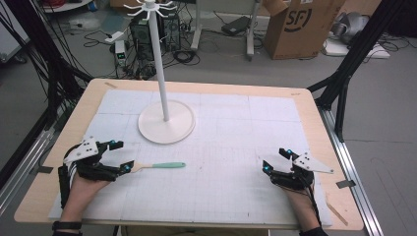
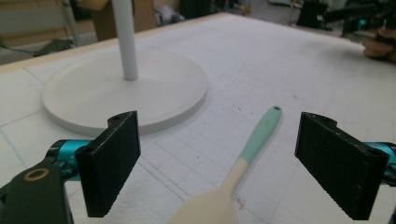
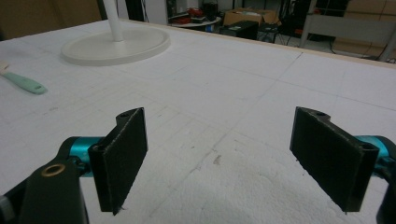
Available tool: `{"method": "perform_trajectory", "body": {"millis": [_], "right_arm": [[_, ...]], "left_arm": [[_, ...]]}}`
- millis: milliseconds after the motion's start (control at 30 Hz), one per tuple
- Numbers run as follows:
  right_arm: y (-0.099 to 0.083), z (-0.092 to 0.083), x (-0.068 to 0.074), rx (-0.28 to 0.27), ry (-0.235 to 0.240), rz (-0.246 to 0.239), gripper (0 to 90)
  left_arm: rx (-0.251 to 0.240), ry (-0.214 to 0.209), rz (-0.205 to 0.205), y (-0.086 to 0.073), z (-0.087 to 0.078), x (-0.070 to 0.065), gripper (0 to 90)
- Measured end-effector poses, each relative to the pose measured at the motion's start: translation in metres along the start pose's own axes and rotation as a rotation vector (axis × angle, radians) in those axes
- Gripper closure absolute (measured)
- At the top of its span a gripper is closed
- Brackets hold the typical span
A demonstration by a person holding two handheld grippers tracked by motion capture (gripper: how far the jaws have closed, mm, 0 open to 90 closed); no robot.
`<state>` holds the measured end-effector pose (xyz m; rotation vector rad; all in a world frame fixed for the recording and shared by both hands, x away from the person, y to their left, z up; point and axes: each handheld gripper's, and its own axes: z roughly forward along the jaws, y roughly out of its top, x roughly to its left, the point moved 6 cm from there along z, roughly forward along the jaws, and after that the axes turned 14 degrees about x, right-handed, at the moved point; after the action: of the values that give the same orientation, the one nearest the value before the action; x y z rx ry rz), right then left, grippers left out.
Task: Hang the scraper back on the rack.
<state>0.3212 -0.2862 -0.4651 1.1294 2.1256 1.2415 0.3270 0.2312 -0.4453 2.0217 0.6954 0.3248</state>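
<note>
Mint-green and cream, the spatula (image 1: 156, 166) lies flat on the white mat (image 1: 231, 147), left of centre in the high view, with its cream head toward the left edge of the frame and its green handle pointing toward the middle. The hook stand (image 1: 165, 110) rises on its round base just above the spatula in the upper-left half of that view; spatula and base lie near each other but apart.

Your left gripper (image 1: 117, 155) sits at the head end of the spatula. In the left gripper view, the jaws stand wide apart with the cream head between them at the bottom centre of the frame and the handle running away to the upper right. The jaws hold nothing.

Your right gripper (image 1: 276, 160) rests at the lower right of the high view, well apart from the spatula. Its jaws are also spread wide and hold nothing; bare mat lies between them.

Judge the work as barely begun: the approach to the spatula is made, but the grasp is not. Closing on the spatula, lifting it and placing it, most likely at the stand, all remain.
</note>
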Motion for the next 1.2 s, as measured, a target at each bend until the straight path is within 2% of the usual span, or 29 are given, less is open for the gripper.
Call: {"method": "perform_trajectory", "body": {"millis": [133, 300, 467, 533, 600, 633, 667, 733, 800, 833, 900, 933, 1000, 1067, 1200], "right_arm": [[0.000, 0.000, 0.000, 0.001, 0.003, 0.003, 18.5], [0.000, 0.000, -0.001, 0.000, 0.005, 0.011, 18.5], [0.000, 0.000, -0.001, -0.002, 0.004, 0.008, 18.7], [0.000, 0.000, -0.001, -0.002, 0.004, 0.010, 18.7], [0.000, 0.000, -0.001, -0.002, 0.004, 0.010, 18.7], [0.000, 0.000, -0.001, -0.001, 0.006, 0.009, 18.9], [0.000, 0.000, -0.001, -0.001, 0.006, 0.009, 18.9], [0.000, 0.000, -0.001, 0.000, 0.006, 0.008, 19.6], [0.000, 0.000, -0.001, 0.001, 0.006, 0.006, 19.7], [0.000, 0.000, -0.001, 0.001, 0.005, 0.008, 19.7], [0.000, 0.000, -0.001, -0.001, 0.004, 0.007, 19.7], [0.000, 0.000, -0.001, 0.000, 0.006, 0.008, 19.7], [0.000, 0.000, -0.001, -0.001, 0.005, 0.008, 19.7], [0.000, 0.000, -0.002, 0.000, 0.005, 0.011, 19.7], [0.000, 0.000, -0.002, 0.000, 0.006, 0.013, 19.7]], "left_arm": [[0.059, -0.053, 0.047, 0.008, 0.012, -0.005, 15.3], [0.132, -0.095, 0.107, 0.012, 0.027, -0.011, 17.6], [0.173, -0.109, 0.115, 0.008, 0.037, -0.012, 18.6], [0.192, -0.117, 0.129, 0.005, 0.041, -0.012, 26.0], [0.216, -0.133, 0.144, 0.003, 0.044, -0.013, 28.7], [0.255, -0.136, 0.158, -0.001, 0.049, -0.014, 32.3], [0.255, -0.136, 0.158, -0.001, 0.049, -0.014, 32.4], [0.298, -0.128, 0.170, -0.006, 0.054, -0.014, 33.5], [0.320, -0.134, 0.180, -0.009, 0.057, -0.015, 36.5], [0.326, -0.131, 0.191, -0.009, 0.059, -0.016, 43.4], [0.330, -0.122, 0.206, -0.010, 0.060, -0.017, 45.5], [0.338, -0.112, 0.218, -0.010, 0.060, -0.017, 52.6], [0.364, -0.082, 0.234, -0.012, 0.060, -0.015, 55.5], [0.363, -0.090, 0.220, -0.012, 0.060, -0.015, 60.0], [0.357, -0.100, 0.232, -0.012, 0.061, -0.016, 64.9]]}}
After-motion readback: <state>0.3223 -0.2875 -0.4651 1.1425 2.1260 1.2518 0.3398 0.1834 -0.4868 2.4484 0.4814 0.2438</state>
